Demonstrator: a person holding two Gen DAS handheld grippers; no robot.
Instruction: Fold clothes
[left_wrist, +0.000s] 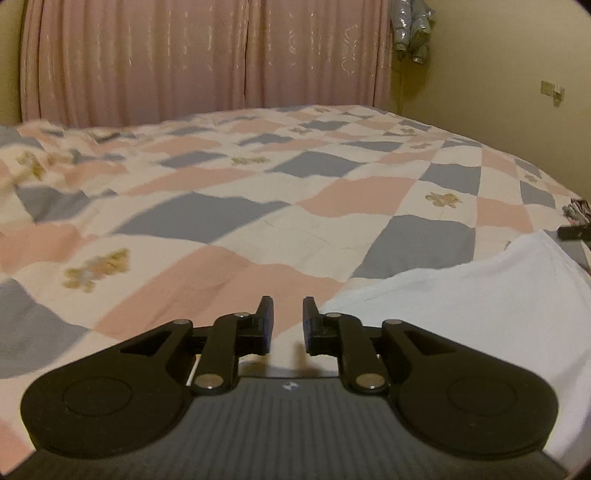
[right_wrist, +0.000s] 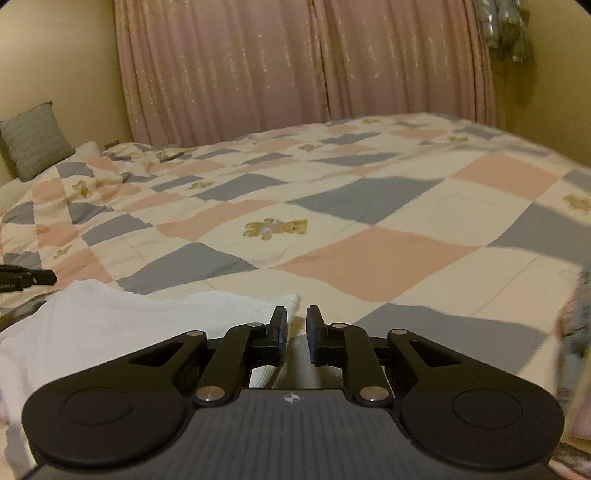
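A white garment (left_wrist: 480, 306) lies flat on the checked bedspread (left_wrist: 258, 206), at the right in the left wrist view. My left gripper (left_wrist: 288, 317) hovers just off its left edge, open, with only bedspread showing in the narrow gap. In the right wrist view the same white garment (right_wrist: 129, 325) fills the lower left, and its far corner ends right beside the left finger of my right gripper (right_wrist: 296, 325). That gripper is open by a small gap and holds nothing. Each gripper's black tip shows at the edge of the other's view: right gripper tip (left_wrist: 572, 232), left gripper tip (right_wrist: 29, 278).
The bedspread (right_wrist: 369, 258) stretches far ahead to pink curtains (left_wrist: 207, 55). A patterned cloth (right_wrist: 576, 332) lies at the right edge, and the same patterned cloth (left_wrist: 578, 210) shows small. A grey pillow (right_wrist: 33, 144) leans on the wall at far left.
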